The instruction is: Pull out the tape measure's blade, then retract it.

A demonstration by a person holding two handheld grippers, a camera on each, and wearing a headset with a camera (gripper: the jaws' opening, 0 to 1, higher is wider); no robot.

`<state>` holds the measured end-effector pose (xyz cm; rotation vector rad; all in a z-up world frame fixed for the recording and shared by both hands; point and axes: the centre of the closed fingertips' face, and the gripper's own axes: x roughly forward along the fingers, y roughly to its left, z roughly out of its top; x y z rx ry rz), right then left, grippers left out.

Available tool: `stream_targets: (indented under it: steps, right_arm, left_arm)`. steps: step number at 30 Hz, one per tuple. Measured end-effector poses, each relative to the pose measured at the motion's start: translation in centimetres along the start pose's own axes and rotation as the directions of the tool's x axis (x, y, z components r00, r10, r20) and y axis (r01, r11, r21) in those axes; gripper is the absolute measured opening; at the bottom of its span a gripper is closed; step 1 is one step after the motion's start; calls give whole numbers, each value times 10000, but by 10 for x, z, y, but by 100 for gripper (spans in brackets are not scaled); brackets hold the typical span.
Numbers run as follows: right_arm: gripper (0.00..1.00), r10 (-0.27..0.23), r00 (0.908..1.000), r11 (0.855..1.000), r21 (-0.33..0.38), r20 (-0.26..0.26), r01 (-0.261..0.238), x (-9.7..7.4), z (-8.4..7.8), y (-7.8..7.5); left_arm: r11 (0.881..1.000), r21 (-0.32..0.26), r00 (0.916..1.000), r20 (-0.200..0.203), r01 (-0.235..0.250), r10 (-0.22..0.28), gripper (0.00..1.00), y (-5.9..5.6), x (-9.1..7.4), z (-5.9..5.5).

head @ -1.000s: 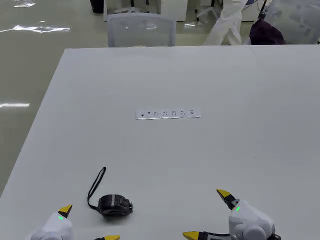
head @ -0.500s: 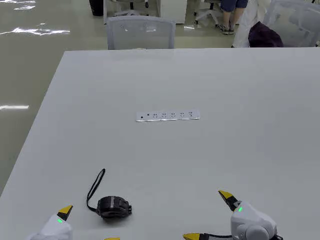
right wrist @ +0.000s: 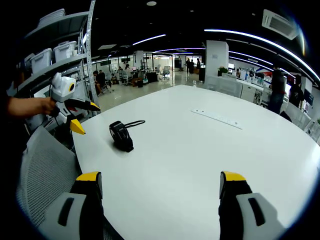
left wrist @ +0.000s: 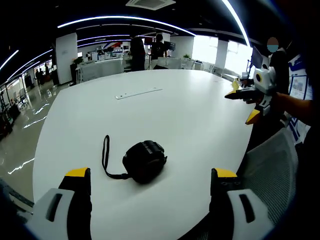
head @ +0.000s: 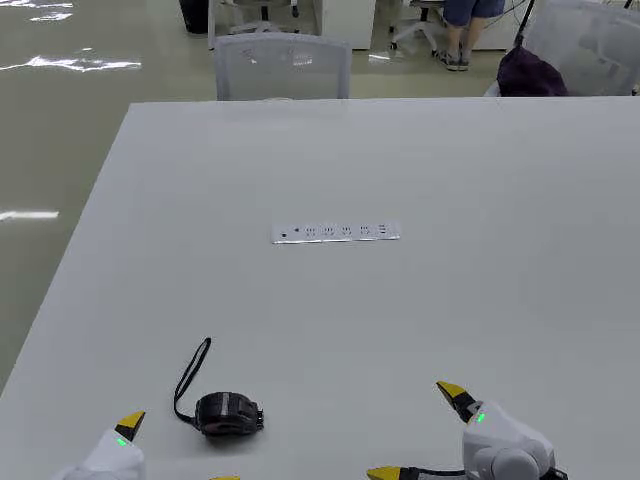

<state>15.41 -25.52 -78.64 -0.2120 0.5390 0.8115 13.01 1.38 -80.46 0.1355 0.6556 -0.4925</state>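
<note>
A black tape measure [head: 229, 413] with a black wrist loop [head: 189, 375] lies on the white table [head: 350, 320] near its front left edge. The blade is inside the case. My left gripper [head: 175, 450] is open just in front of it, yellow tips apart; the tape measure [left wrist: 144, 160] sits a little beyond and between its fingertips [left wrist: 77, 173]. My right gripper [head: 420, 430] is open at the front right, well apart from the tape measure [right wrist: 121, 135]. Nothing is held by either gripper.
A white power strip [head: 336, 231] lies across the middle of the table. A grey mesh chair [head: 283, 65] stands at the far edge, a dark bag [head: 532, 70] at the far right. A person's legs [head: 466, 30] show beyond.
Both grippers and the tape measure stay where they were. The headset view has shifted slightly. A person in white behind the table has walked off to the right.
</note>
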Motion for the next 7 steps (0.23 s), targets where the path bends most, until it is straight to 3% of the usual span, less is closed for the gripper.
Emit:
stream_targets:
  steps: [7]
  right_arm:
    - [99, 49, 10000, 10000, 13, -5, -49, 0, 0, 1]
  left_arm:
    - [10000, 77, 10000, 25, -38, 38, 99, 1, -1, 2]
